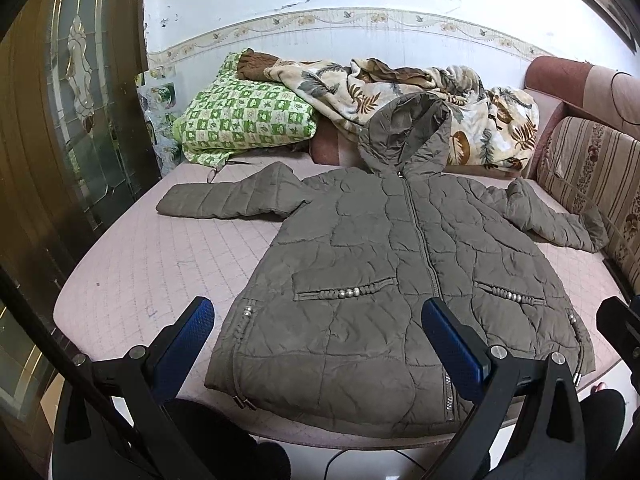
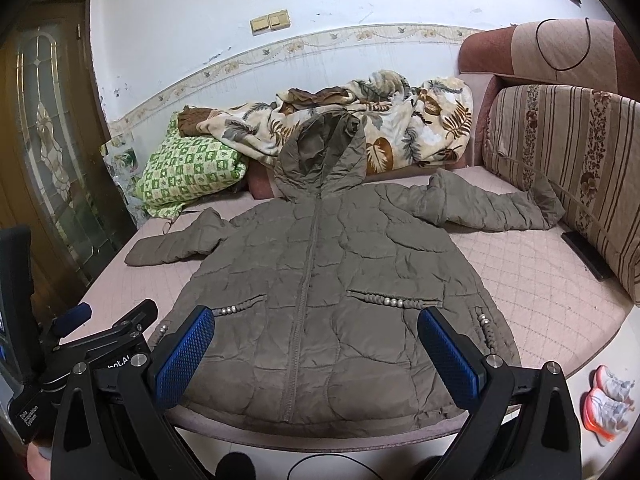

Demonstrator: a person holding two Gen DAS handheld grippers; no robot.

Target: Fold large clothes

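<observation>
The quilted coat [image 1: 400, 280] lies spread flat on the bed [image 1: 140, 264], unfolded; both tongs [image 1: 318, 344] [image 2: 316, 350] hover open, empty. Next, likely the nine-o'clock sleeve [image 1: 224, 200].

You've got soft, even indoor light across both views with only faint shadows under the jacket [image 1: 404, 276], everything's pretty sharp, but the fisheye bends the wall border [image 2: 280, 50] into an arc and the corners go black, plus a bit of shine off the glass door [image 1: 80, 80].
</observation>
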